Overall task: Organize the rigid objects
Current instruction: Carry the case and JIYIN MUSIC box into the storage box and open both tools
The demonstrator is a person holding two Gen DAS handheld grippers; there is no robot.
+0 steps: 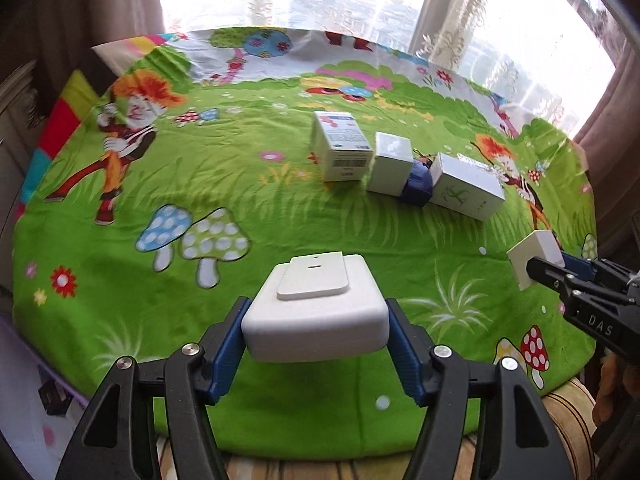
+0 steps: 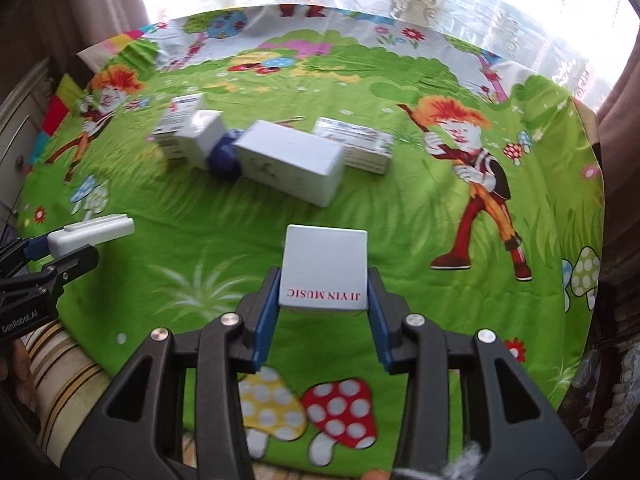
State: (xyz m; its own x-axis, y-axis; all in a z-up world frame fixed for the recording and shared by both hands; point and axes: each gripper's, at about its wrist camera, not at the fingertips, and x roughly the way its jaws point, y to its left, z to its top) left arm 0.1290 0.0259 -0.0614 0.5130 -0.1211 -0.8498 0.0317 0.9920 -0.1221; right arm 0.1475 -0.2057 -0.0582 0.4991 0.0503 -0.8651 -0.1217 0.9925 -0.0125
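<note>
Your left hand-held gripper (image 1: 316,332) clamps the white case (image 1: 316,308) at lower centre, lifted clear for carrying. Your right hand-held gripper (image 2: 323,300) grips the square box (image 2: 325,266) (label toward camera). A row of boxes (image 2: 280,152) lines mid-frame on the green cloth (image 2: 400,220), likely the destination.

the white box (image 2: 323,270) in my right tool (image 2: 323,304) says "ji yin music" in red, upside down. my right tool's arm (image 1: 600,326) says "das". my left tool's arm (image 2: 20,316) says "genrobot.ai". other box words are too blurry.
</note>
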